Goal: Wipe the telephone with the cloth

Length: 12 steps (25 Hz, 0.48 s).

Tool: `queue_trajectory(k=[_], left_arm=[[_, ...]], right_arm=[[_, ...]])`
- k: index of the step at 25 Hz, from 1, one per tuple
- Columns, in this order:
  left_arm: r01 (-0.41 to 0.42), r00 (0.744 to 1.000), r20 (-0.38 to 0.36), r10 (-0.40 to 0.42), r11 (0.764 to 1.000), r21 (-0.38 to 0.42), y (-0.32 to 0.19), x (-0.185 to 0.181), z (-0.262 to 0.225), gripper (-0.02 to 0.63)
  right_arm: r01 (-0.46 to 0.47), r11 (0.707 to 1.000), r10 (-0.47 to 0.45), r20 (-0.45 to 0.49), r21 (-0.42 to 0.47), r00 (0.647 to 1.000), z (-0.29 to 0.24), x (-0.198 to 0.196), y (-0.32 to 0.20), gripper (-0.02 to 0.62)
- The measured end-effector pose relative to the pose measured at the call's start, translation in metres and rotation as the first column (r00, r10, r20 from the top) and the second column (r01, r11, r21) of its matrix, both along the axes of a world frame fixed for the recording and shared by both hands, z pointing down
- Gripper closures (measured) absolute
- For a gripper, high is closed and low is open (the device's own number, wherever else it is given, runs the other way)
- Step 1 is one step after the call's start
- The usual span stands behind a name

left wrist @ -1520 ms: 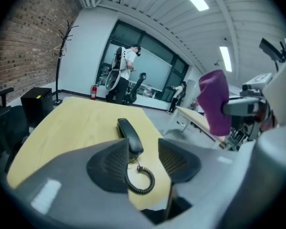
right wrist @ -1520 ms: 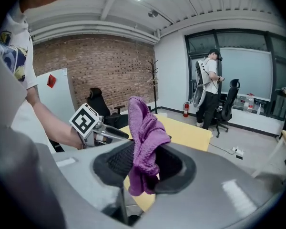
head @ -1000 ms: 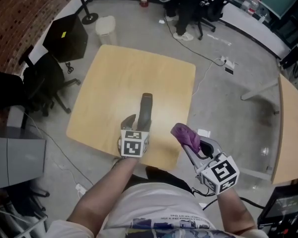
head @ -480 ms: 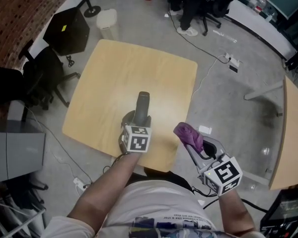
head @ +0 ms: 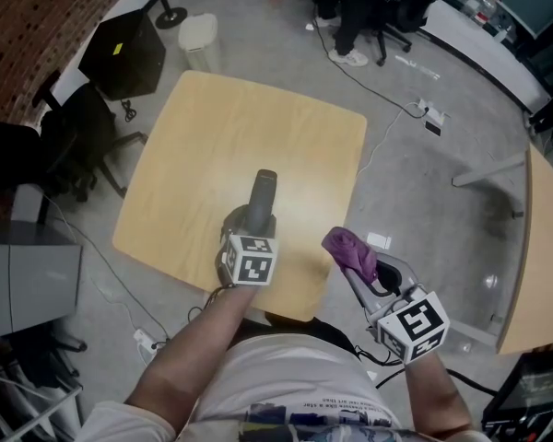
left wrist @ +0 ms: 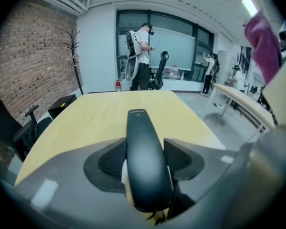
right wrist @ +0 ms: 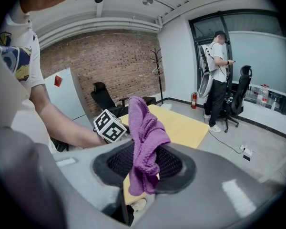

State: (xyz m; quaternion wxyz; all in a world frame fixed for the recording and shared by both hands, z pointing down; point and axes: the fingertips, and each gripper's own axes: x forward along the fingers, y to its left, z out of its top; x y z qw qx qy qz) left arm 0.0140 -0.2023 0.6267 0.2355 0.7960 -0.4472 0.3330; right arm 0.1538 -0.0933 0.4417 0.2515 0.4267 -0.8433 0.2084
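Observation:
A dark grey telephone handset [head: 262, 197] is held above the near part of the light wooden table [head: 212, 127], pointing away from me. My left gripper [head: 254, 225] grips its near end; in the left gripper view the handset [left wrist: 142, 151] lies between both pads, and the jaws of the left gripper [left wrist: 144, 162] are closing slightly on it. A purple cloth [head: 351, 251] hangs bunched from my right gripper [head: 357, 267], which sits off the table's near right corner. In the right gripper view the cloth [right wrist: 145, 137] is pinched between the pads of the right gripper [right wrist: 146, 163].
A black office chair [head: 78, 145], a black box [head: 124, 55] and a white bin [head: 198, 42] stand left of and beyond the table. Cables and a power strip [head: 426, 120] lie on the floor. Another table [head: 539, 247] is at right. People [left wrist: 143, 51] stand far back.
The left gripper with the handset has shifted a little to the left over the table. The right gripper with the cloth has barely moved.

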Motion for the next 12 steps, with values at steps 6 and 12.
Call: queue_trajectory(k=[6, 12], left_arm=[[-0.071, 0.997, -0.018, 0.072, 0.996, 0.055, 0.002, -0.002, -0.014, 0.351], [-0.15, 0.986, -0.055, 0.16, 0.977, 0.149, 0.008, -0.002, -0.05, 0.353]], right_arm=[[0.003, 1.0, -0.003, -0.005, 0.016, 1.0, -0.002, -0.006, -0.007, 0.479], [0.006, 0.999, -0.006, -0.012, 0.048, 1.0, -0.01, -0.015, -0.016, 0.479]])
